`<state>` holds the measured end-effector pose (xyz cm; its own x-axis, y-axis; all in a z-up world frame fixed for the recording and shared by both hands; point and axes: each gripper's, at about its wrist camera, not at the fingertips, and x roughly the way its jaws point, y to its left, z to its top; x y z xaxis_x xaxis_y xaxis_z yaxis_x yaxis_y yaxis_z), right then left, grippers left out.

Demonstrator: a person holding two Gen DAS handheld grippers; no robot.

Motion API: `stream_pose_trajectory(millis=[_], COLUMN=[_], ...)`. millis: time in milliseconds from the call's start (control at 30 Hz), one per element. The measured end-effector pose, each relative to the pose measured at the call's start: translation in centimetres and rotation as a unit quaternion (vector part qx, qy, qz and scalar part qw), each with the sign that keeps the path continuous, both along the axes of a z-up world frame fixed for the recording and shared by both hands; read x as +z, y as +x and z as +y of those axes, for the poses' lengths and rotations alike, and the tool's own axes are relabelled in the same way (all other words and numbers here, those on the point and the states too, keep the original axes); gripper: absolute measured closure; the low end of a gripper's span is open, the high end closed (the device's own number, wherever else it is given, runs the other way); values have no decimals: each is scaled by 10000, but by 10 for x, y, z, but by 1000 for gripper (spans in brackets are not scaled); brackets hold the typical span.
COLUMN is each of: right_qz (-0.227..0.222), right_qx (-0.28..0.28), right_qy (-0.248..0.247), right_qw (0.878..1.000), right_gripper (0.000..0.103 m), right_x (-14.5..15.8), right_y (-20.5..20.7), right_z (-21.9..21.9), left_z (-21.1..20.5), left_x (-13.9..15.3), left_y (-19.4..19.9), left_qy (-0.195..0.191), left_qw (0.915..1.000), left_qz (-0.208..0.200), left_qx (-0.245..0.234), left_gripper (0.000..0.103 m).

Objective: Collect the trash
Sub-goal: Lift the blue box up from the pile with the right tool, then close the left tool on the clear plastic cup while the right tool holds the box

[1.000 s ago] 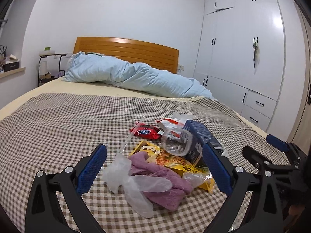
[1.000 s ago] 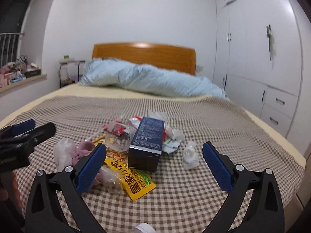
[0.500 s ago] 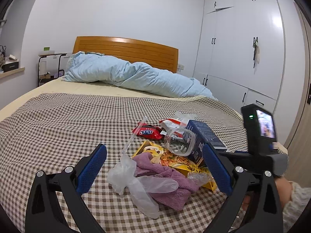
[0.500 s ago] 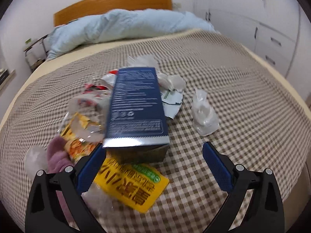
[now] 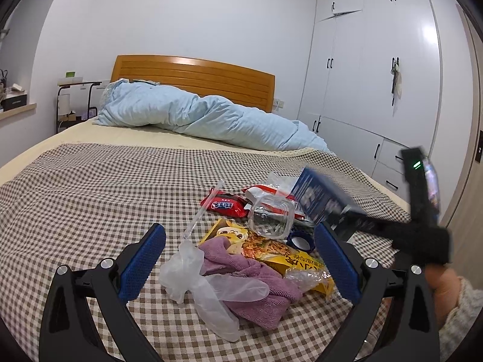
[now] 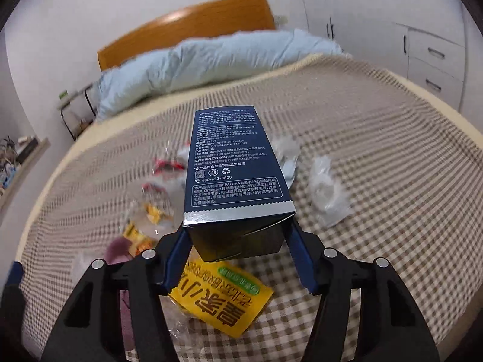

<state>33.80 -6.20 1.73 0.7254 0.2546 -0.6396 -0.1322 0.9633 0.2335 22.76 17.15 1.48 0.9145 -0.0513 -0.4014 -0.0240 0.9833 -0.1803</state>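
A dark blue carton [image 6: 232,163] sits with its near end between the pads of my right gripper [image 6: 238,232]. The jaws are closing and both pads touch its sides. In the left wrist view the carton [image 5: 317,193] tilts up at the right of the trash pile. My left gripper [image 5: 238,232] hangs open just before the pile, holding nothing. In front of it lie a clear plastic glove [image 5: 205,283], a purple cloth [image 5: 256,283], a yellow noodle packet [image 5: 280,253], a clear cup [image 5: 270,214] and a red wrapper [image 5: 225,203].
The trash lies on a brown checked blanket [image 5: 90,187] over the bed. A crumpled clear bag [image 6: 327,193] sits apart to the right. A light blue duvet [image 5: 193,117] and wooden headboard [image 5: 193,72] are at the far end, white wardrobes [image 5: 377,75] on the right.
My right gripper came in over the pile, rolled, and its jaws narrowed around the carton's near end. The carton now tilts up. My left gripper has stayed still and open.
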Motion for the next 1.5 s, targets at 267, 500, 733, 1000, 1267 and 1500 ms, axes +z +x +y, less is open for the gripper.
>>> stream_pose_trajectory(millis=[267,500,733,1000,1267,1500], right_qz=[-458,-705,-1320,-1589,-1589,-1579], right_qx=[-223,-734,-1368,-1501,-1490,-1645], right_qy=[240,787,719,471,495,803], right_qw=[9984,9917,9791,9747,9747,9703], right_gripper=[44,44,44,44,44,44], right_x=[12,3,-1,-3,-5,-16], right_y=[-21,-45,-61,-56,-64,-65], right_z=[-27,-41,-25,-19,-43,-52], left_z=[-6,-11,-11,-10,-30,-59], left_x=[-2,-3,0,0,-2,0], left_y=[2,3,0,0,11,43], left_qy=[56,117,126,100,158,271], left_qw=[10000,9999,9999,9999,9983,9920], left_qz=[42,68,35,91,467,1045], left_qx=[-9,1,-16,-46,-317,-650], left_gripper=[8,8,8,8,8,8])
